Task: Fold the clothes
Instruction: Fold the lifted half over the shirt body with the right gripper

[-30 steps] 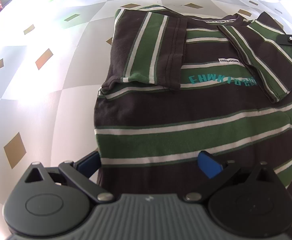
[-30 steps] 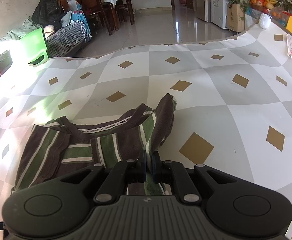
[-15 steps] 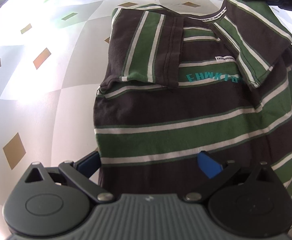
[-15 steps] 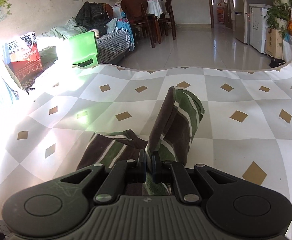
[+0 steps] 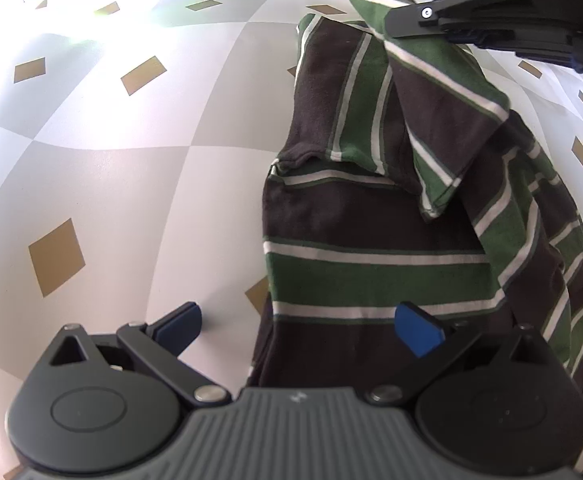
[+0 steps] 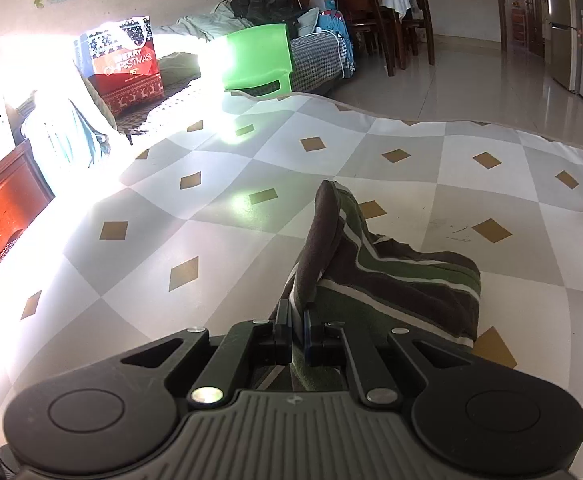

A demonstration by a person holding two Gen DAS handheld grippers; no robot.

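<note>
Shirt [image 5: 371, 272], striped, lies on checked cloth [image 5: 91, 184]. Left gripper [image 5: 299, 324] nearest: jaws wide, nothing held, hem between them. Farther: right gripper [image 6: 297, 320] clamped on shirt's side, lifted. Step: side fold-over. Next: lay flap flat w/o bunching, release.

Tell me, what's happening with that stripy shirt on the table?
A person holding a gripper tool in each hand is folding a brown, green and white striped T-shirt on a table with a diamond-patterned cloth. The right gripper is shut on a pinch of the shirt's fabric and holds that side lifted over the rest of the shirt. The left gripper is open, its blue fingers spread on either side of the shirt's near edge, without clamping it.
</note>
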